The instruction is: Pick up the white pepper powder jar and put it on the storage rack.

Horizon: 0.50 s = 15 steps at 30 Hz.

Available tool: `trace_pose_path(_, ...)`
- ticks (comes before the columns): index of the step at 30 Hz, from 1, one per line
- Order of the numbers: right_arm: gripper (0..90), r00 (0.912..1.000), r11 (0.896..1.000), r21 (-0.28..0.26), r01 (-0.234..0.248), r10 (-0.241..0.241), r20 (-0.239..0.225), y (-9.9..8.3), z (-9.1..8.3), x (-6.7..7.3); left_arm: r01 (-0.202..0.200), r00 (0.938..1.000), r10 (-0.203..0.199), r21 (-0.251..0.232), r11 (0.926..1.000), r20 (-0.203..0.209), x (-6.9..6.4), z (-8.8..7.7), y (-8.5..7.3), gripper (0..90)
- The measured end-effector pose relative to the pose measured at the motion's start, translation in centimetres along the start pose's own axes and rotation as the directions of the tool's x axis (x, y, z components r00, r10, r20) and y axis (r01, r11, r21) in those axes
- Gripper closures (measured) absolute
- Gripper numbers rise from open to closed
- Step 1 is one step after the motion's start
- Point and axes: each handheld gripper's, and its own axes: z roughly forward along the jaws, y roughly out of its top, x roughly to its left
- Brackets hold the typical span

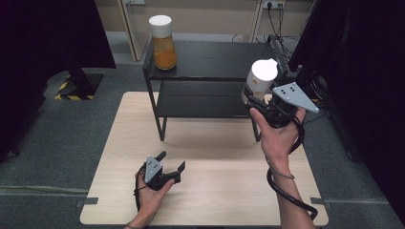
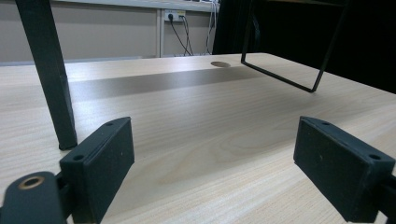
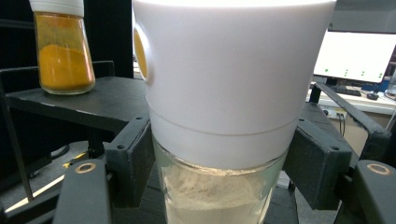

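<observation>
Two white-capped jars, pale powder jar point(image 3: 224, 140) in right gripper point(image 1: 260, 98), orange powder jar point(image 1: 163, 43) on shelf point(image 1: 215, 59)

Both grippers, the left gripper point(image 1: 170, 164) and the right gripper point(image 1: 260, 95), are black with grey three-cornered plates and black cables.

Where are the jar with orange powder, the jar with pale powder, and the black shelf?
Orange powder jar point(image 1: 164, 53), high view, on its glass body.
Pale powder jar point(image 3: 219, 196), right gripper view, on its glass body below the white lid.
Black shelf point(image 1: 215, 59), high view, on its bare top board.
</observation>
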Motion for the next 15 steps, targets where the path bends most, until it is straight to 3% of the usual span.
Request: trace_pose_path(15, 30.7, 0.9997, 1.0, -0.019, -0.012, 0.013, 0.02, 2.1, 0.7, -0.3, 0.003, 1.0, -0.003, 0.002, 1.0, 0.002, 0.1, 0.0, 0.0, 11.9)
